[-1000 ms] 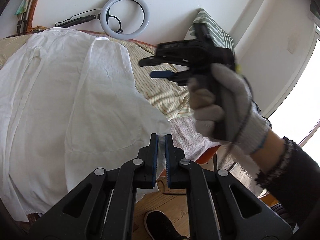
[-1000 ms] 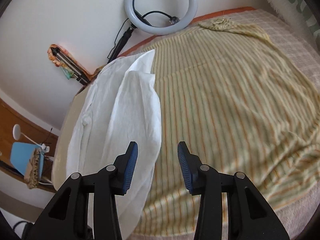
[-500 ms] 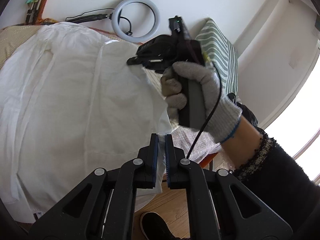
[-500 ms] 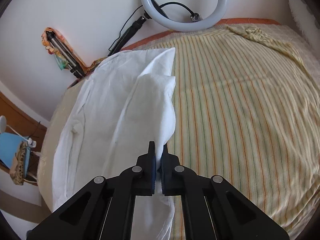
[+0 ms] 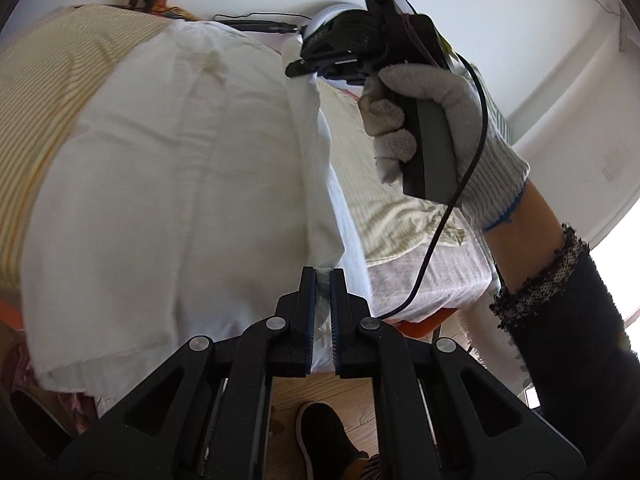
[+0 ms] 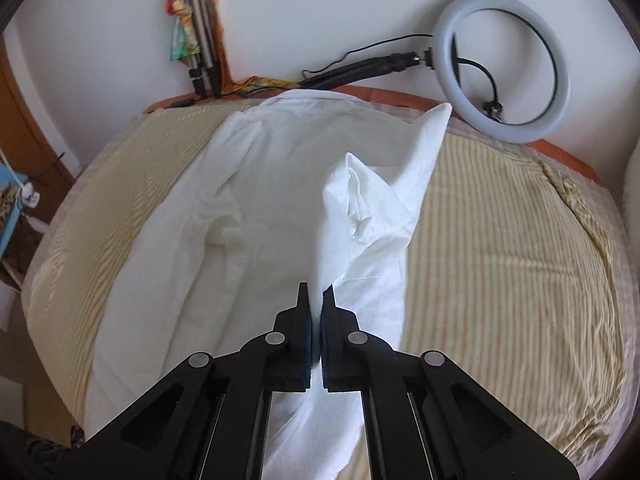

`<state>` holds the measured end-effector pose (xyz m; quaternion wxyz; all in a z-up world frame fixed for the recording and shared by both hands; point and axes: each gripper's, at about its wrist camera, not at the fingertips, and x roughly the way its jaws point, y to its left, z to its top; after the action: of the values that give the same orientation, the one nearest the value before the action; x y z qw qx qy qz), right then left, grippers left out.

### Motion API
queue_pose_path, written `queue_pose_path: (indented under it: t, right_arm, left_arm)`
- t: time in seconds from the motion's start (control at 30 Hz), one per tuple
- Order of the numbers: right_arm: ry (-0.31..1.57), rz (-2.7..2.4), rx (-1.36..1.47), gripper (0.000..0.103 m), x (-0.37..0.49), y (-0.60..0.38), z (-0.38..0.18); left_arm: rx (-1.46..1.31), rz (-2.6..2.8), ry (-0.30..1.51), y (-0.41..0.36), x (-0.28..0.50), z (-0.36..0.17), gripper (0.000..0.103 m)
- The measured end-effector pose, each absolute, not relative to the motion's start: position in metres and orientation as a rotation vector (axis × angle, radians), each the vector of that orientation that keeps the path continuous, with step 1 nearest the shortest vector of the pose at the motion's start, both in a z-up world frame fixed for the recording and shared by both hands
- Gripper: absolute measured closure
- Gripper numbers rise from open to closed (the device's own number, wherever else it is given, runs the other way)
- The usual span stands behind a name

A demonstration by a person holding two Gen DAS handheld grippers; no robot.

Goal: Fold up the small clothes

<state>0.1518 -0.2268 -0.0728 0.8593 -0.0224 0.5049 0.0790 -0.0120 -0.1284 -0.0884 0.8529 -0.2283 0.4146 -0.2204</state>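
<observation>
shirt (image 6: 280, 208) spread mid-frame on bed (image 6: 500, 240); left gripper (image 5: 322, 280) and right gripper (image 6: 316, 300) each clamped on its edge.

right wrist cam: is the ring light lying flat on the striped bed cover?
No. The white ring light stands upright against the wall behind the bed, held on a black arm, beyond the edge of the yellow striped bed cover.

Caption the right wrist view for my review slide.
Right gripper shut on white shirt, lifting its edge over striped bedspread.
</observation>
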Motion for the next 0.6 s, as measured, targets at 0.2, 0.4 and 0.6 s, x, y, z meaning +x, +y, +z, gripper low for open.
queue_pose_path:
  t: [0.2, 0.4, 0.6]
  right_arm:
    - [1.107, 0.200, -0.174, 0.101, 0.163, -0.169, -0.106]
    - [1.136, 0.192, -0.199, 0.101, 0.163, -0.164, -0.123]
    - [1.150, 0.321, -0.008, 0.083, 0.152, -0.189, -0.109]
  left_arm:
    - [-0.516, -0.405, 0.900, -0.103, -0.015, -0.101, 0.099]
    - [-0.504, -0.408, 0.907, -0.101, -0.015, -0.104, 0.098]
    - [-0.433, -0.421, 0.888, -0.102, -0.023, -0.094, 0.098]
